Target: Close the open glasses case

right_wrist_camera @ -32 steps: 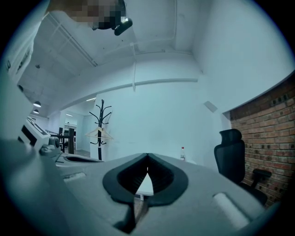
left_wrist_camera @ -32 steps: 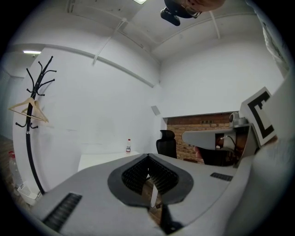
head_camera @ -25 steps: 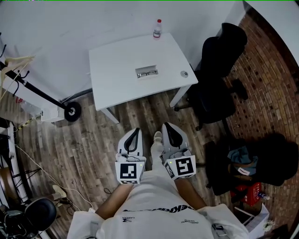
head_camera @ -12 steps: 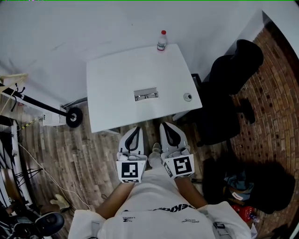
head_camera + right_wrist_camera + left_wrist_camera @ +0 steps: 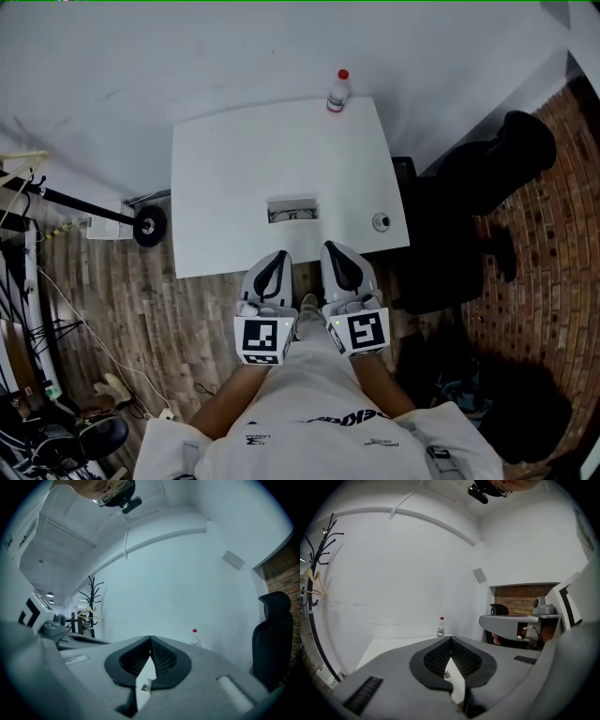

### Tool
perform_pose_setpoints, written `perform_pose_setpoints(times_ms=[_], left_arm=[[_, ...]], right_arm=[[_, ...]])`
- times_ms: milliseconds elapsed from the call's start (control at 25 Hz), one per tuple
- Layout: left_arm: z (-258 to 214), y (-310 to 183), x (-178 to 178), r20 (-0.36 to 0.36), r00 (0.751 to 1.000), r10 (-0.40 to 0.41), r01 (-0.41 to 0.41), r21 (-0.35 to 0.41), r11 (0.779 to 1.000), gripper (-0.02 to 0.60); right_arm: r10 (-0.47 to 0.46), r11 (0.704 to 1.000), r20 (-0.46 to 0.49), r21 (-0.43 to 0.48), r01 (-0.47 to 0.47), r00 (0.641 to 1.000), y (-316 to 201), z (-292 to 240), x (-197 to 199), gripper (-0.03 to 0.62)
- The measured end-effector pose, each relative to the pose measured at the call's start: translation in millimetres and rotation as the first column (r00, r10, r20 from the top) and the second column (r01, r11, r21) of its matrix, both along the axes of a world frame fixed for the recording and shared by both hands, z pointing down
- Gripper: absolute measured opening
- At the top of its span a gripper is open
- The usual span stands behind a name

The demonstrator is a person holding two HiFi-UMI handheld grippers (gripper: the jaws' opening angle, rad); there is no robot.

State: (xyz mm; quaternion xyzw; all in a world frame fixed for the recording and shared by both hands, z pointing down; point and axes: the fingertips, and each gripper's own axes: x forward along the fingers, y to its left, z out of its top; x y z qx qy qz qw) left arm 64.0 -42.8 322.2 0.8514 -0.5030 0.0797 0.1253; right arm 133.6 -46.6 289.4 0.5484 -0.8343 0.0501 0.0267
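Now | left tongs (image 5: 278,255) closed, empty | right tongs (image 5: 331,247) closed, empty | one open glasses case (image 5: 292,210) | one bottle (image 5: 337,91) | one table (image 5: 225,169)

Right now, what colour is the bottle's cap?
Red; the bottle cap shows best in the head view.

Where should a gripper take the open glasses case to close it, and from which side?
On the case, probably the free long edge of the lid, coming from above. The case lies open with the lid seemingly raised along its far long side, so that edge is the exposed one. It is too small to be sure.
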Motion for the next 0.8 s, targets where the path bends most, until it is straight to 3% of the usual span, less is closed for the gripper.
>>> perform_pose_setpoints(times_ms=[400, 800], left_arm=[[50, -58, -31, 0.007, 0.998, -0.054, 0.055, -0.090, 0.994, -0.003], [106, -113, -49, -0.012, 0.999, -0.033, 0.031, -0.173, 0.984, -0.003]], right_arm=[[-0.001, 0.996, -0.015, -0.090, -0.001, 1.000, -54, 51, -16, -0.003], [0.040, 0.986, -0.023, -0.158, -0.043, 0.999, -96, 96, -34, -0.003]])
